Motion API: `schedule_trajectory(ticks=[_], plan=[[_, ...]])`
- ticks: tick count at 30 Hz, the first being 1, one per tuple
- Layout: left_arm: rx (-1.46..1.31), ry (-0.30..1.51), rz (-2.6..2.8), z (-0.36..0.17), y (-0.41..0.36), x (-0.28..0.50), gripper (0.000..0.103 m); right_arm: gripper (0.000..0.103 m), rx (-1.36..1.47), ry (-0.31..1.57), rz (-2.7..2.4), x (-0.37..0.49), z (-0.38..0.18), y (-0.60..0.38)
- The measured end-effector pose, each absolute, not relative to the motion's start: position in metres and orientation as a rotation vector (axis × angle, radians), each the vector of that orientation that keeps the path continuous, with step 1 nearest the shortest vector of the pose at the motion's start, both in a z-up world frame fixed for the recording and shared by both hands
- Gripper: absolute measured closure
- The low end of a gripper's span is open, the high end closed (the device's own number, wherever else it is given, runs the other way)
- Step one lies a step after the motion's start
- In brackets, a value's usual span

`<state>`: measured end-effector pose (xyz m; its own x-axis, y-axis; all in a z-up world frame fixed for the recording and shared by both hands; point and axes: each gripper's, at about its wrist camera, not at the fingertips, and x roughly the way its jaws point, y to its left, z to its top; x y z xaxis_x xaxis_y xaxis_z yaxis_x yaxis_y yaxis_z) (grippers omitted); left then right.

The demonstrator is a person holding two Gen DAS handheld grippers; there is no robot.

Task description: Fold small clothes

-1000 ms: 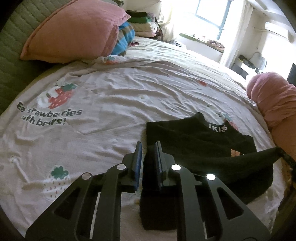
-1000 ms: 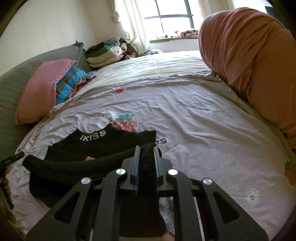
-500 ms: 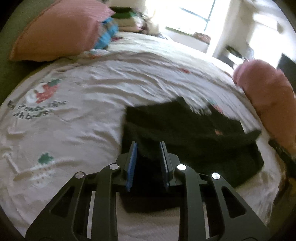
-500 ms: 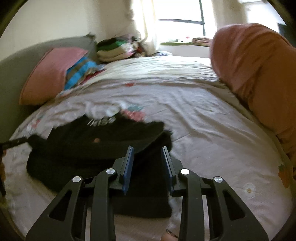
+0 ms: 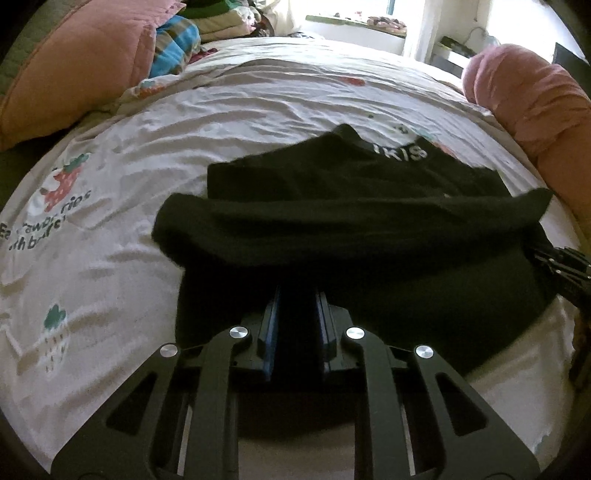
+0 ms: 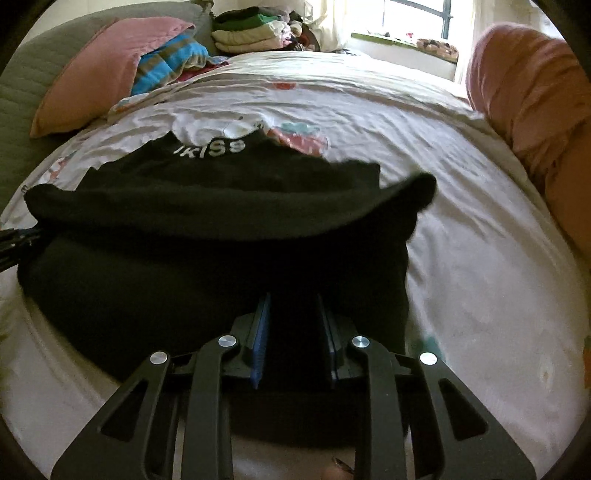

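A small black garment (image 5: 351, 229) with white "IKISS" lettering at its collar lies on the bed, its near part folded over into a thick roll across the middle. It also shows in the right wrist view (image 6: 221, 229). My left gripper (image 5: 297, 295) is open, its jaws standing apart over the garment's near left edge, with dark cloth between them. My right gripper (image 6: 293, 301) is open likewise over the near right edge. The right gripper's body (image 5: 561, 269) shows at the left wrist view's right edge.
The white strawberry-print sheet (image 5: 110, 258) covers the bed. A pink pillow (image 5: 74, 62) and a striped blue cloth (image 5: 173, 51) lie at the far left, with stacked folded clothes (image 6: 255, 29) behind. A pink rolled blanket (image 6: 535, 103) lies along the right side.
Both grippers were shut on the garment's near corners a second ago. They have opened, let the cloth go, and drawn back toward the near edge. The fold now rests on the garment.
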<state>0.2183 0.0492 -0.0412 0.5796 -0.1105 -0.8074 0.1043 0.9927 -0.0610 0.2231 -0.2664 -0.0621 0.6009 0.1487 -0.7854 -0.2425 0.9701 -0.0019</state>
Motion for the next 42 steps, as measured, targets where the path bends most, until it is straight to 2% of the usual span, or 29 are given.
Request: schedule_trajectory(ticks=[5,8,11,14,17,19,20,21,22,26,27,28,29,30,31,32,33,42], plan=[[-0.042,0.933,-0.116,-0.044,0.054,0.242,0.092,0.081,-0.08,0.899,0.223,0.252,-0.063,-0.266],[-0.118,0.919,-0.1,-0.038,0.065,0.257,0.082,0.081,-0.04,0.896,0.21,0.27,-0.059,-0.267],[-0.193,0.884,-0.076,-0.029,0.082,0.271,0.079,0.081,0.01,0.873,0.185,0.286,-0.05,-0.273],[-0.256,0.849,-0.056,-0.024,0.101,0.272,0.065,0.081,0.023,0.839,0.131,0.297,-0.038,-0.283],[-0.287,0.852,-0.042,-0.027,0.118,0.27,0.062,0.079,0.007,0.82,0.08,0.302,-0.031,-0.294],[-0.297,0.868,-0.045,-0.033,0.123,0.272,0.054,0.074,0.014,0.814,0.062,0.303,-0.03,-0.303],[-0.311,0.876,-0.053,-0.036,0.125,0.273,0.05,0.067,0.025,0.823,0.061,0.304,-0.032,-0.308],[-0.323,0.882,-0.059,-0.039,0.126,0.274,0.046,0.055,0.03,0.842,0.072,0.306,-0.035,-0.31],[-0.341,0.889,-0.068,-0.042,0.127,0.276,0.045,0.052,0.029,0.866,0.083,0.308,-0.038,-0.311],[-0.336,0.897,-0.083,-0.047,0.125,0.28,0.043,0.052,0.015,0.902,0.089,0.311,-0.052,-0.313],[-0.325,0.897,-0.083,-0.047,0.123,0.28,0.043,0.056,0.022,0.903,0.092,0.31,-0.054,-0.313],[-0.307,0.898,-0.083,-0.048,0.121,0.28,0.043,0.069,0.033,0.903,0.098,0.311,-0.056,-0.314],[-0.297,0.895,-0.082,-0.048,0.12,0.28,0.05,0.075,0.048,0.902,0.112,0.311,-0.057,-0.314],[-0.285,0.893,-0.08,-0.049,0.119,0.28,0.065,0.081,0.059,0.9,0.122,0.31,-0.057,-0.314],[-0.269,0.894,-0.08,-0.049,0.117,0.28,0.074,0.084,0.062,0.896,0.126,0.309,-0.056,-0.313],[-0.254,0.892,-0.07,-0.049,0.116,0.279,0.089,0.088,0.053,0.887,0.125,0.307,-0.055,-0.311],[-0.244,0.887,-0.07,-0.048,0.116,0.279,0.097,0.092,0.047,0.878,0.126,0.306,-0.053,-0.311],[-0.198,0.717,-0.081,0.006,0.115,0.267,0.101,0.095,0.151,0.773,0.143,0.292,-0.026,-0.329]])
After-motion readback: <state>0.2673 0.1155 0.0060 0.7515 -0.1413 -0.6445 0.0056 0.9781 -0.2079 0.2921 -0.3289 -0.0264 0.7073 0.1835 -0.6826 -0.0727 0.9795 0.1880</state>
